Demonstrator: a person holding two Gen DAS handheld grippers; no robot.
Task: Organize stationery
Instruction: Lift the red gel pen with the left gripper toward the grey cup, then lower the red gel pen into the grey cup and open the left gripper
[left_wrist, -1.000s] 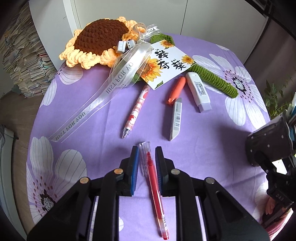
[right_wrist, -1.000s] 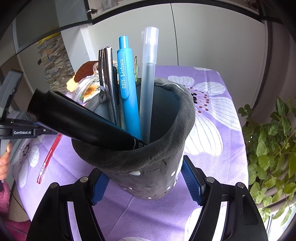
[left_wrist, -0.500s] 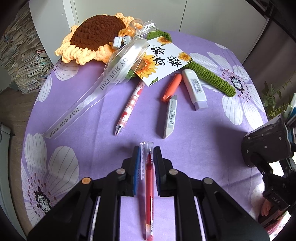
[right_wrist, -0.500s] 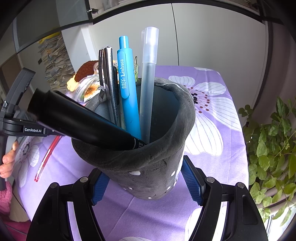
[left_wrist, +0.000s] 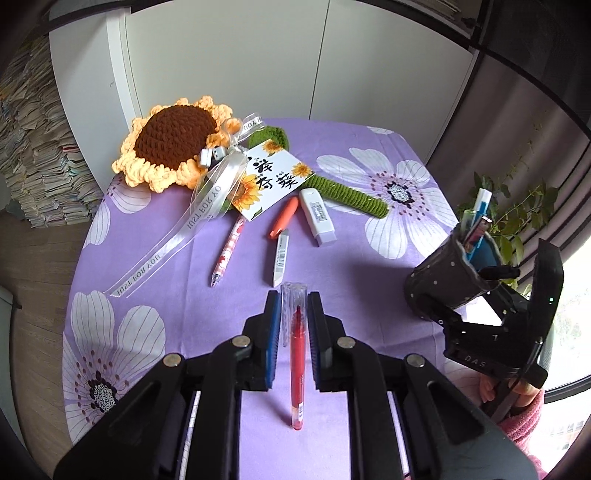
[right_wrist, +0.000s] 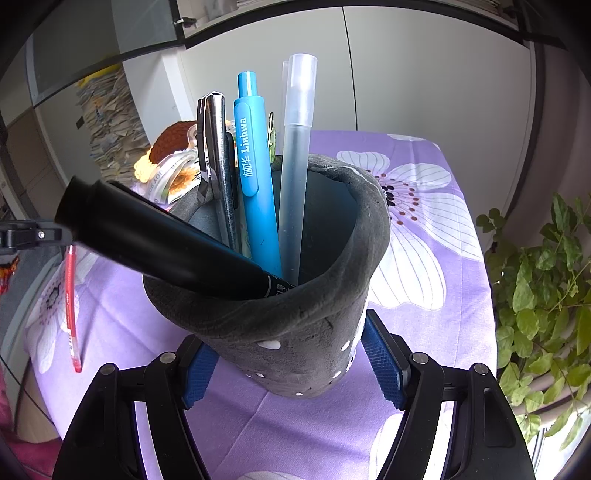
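Red pen clamped and hanging, holder tilted and waiting at your 3 o'clock.

Your left gripper (left_wrist: 291, 325) is pinched nearly closed on the red pen (left_wrist: 296, 373), gripping near its clear cap while the long barrel dangles free above the purple tablecloth (left_wrist: 369, 295); a hold that near one end may let it pivot or slip on the way. Your right gripper (right_wrist: 291, 363) squeezes the grey pen holder (right_wrist: 295, 332), leaning and crowded: the black marker (right_wrist: 166, 243) lies across its mouth at 9 o'clock, beside the blue pen (right_wrist: 255, 177) and frosted pen (right_wrist: 295, 166), so the red pen could catch on them. At 12 o'clock from the left claw, the pink pen (left_wrist: 227, 251), orange pen (left_wrist: 283, 218) and white correction tape (left_wrist: 317, 216) lie unsorted below the crochet sunflower (left_wrist: 173, 142).
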